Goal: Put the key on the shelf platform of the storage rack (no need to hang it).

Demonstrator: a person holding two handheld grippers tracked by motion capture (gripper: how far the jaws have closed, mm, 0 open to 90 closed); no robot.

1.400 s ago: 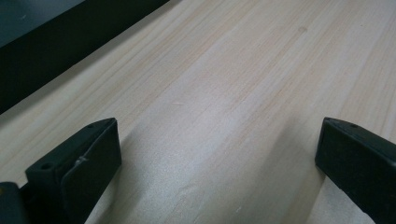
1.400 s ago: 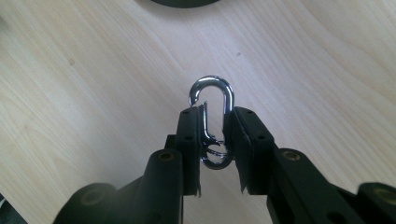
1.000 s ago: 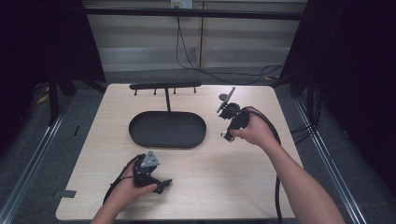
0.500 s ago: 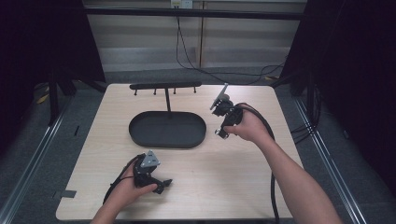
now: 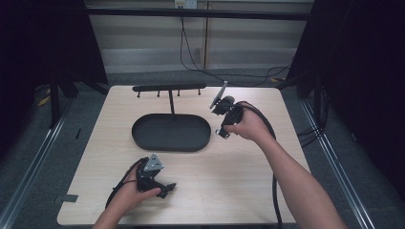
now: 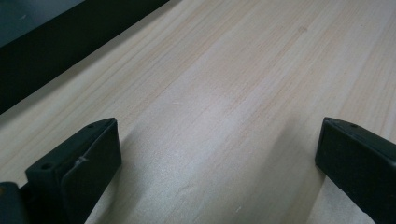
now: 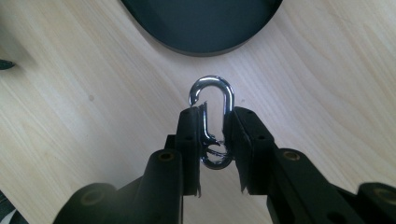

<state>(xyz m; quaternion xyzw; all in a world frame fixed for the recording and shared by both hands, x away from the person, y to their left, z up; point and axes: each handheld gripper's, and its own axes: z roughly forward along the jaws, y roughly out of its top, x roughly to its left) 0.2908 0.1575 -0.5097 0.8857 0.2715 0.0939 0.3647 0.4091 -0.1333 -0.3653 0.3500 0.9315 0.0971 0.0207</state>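
- Carabiner [image 7: 212, 109]: your right gripper [image 7: 214, 122] pinches this chrome clip at centre frame in its own view, its loop sticking out past the pads; from the high view it is too small to make out.
- Your left gripper [image 6: 217, 154] stands wide with nothing between its pads, over bare table [image 6: 243, 84].
- The black oval tray [image 7: 205, 25] is cut off at the top edge.

A pale wooden table [image 5: 248, 191] stands on grey floor [image 5: 43, 157] (dark curtains [image 5: 43, 43] around).

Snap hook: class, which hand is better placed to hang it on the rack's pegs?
Right. The right gripper already clamps the snap hook near the rack; the left gripper rests open, far off.
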